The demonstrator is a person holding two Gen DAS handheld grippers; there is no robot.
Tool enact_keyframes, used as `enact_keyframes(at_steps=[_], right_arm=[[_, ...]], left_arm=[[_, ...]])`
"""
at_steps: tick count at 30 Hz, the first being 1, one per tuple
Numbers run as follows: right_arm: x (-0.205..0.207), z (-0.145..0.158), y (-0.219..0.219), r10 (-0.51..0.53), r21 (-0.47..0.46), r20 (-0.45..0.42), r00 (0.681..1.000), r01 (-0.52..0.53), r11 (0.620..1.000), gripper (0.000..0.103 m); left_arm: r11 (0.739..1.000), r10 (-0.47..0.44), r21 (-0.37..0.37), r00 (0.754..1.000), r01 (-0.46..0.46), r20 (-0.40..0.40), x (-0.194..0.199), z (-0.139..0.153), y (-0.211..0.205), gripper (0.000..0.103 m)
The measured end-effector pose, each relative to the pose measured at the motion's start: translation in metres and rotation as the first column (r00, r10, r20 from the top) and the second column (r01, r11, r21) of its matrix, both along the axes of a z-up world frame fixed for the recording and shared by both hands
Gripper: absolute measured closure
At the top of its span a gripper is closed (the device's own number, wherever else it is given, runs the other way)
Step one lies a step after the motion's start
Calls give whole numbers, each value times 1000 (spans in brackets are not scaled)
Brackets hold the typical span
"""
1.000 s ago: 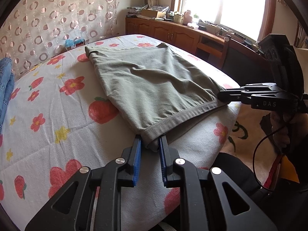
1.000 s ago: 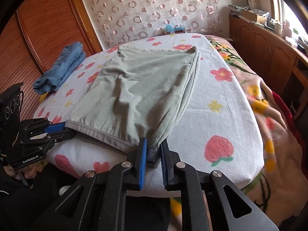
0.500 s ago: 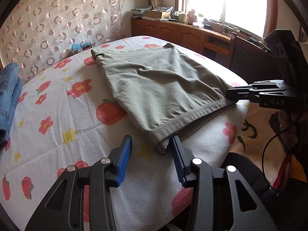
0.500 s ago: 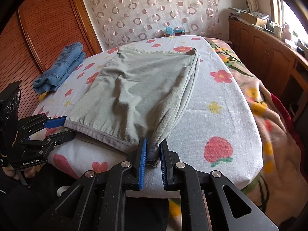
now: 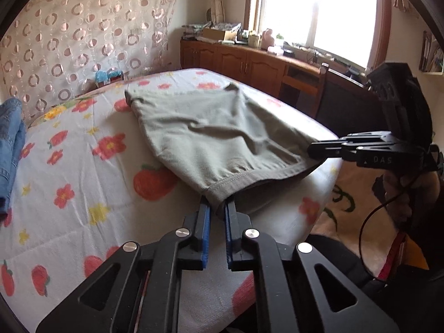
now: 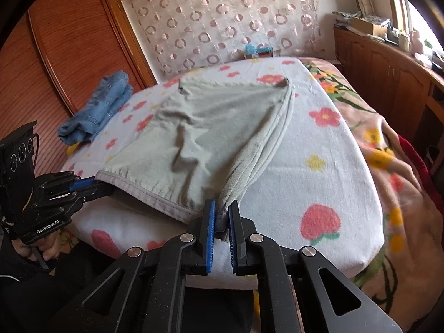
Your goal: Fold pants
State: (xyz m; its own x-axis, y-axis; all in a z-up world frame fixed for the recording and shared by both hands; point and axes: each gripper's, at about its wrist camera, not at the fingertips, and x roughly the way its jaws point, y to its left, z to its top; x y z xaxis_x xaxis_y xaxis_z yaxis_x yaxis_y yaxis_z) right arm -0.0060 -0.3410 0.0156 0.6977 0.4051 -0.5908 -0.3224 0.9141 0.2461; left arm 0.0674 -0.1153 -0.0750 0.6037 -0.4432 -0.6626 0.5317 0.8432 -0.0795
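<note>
1. Pants, grey-green, lie flat on the bed near its front edge, apparently already folded over once. Hemmed edge faces the person, far end points at the headboard.
2. Left claw has just been closing and now pinches the near-left corner of the hem between its blue pads. Corner sits slightly off the sheet.
3. Right claw is clamped narrow on the near-right corner, where the side fold bunches into a thick rope of cloth.
4. Why both corners: a two-point hold keeps the hem taut, so the edge should travel as one straight line, not sag in the middle.
5. Why the near edge: my read is the next fold carries this hem over toward the far end, halving the length. Both claws angle down into the cloth for that.
6. Risk: right corner is thick, layers could slip out unevenly.
7. Folded jeans sit at the far left of the bed, well apart, probably a finished stack. Cabinet under the window is irrelevant.
</note>
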Motion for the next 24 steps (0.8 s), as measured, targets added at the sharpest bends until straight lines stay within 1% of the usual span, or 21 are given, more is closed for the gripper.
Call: enact_keyframes(at_steps=[3,5,9,14,17,20,22,24], right_arm=[[-3,25,-5,0,28,60,998,-2,1000,94],[-6,44,-6,2,27,109,994,-5,1000,94],[-11,86,-4,18,18,204,979,-22,1000,94],[-23,142,5,53,-11,328,943,-53,999,94],[-31,168,11,77,-15,382,921,-77,997,94],[-30,185,21,102,-34,418,903,-96,995,94],[-22,190,29,120,-41,424,898,-114,993,94],[-6,190,40,138,-62,422,896,-124,990,94]], left_arm=[[1000,6,-17,998,-5,66,1,31,4,94],[1000,5,-28,995,-2,96,2,49,6,94],[999,22,-37,983,-16,184,4,92,13,94],[997,57,-57,956,-42,288,1,145,26,94],[996,82,-60,941,-66,329,1,168,36,94],[994,110,-63,931,-94,347,8,178,46,94],[991,129,-67,928,-112,349,21,177,54,95],[988,156,-60,928,-144,338,44,172,64,95]])
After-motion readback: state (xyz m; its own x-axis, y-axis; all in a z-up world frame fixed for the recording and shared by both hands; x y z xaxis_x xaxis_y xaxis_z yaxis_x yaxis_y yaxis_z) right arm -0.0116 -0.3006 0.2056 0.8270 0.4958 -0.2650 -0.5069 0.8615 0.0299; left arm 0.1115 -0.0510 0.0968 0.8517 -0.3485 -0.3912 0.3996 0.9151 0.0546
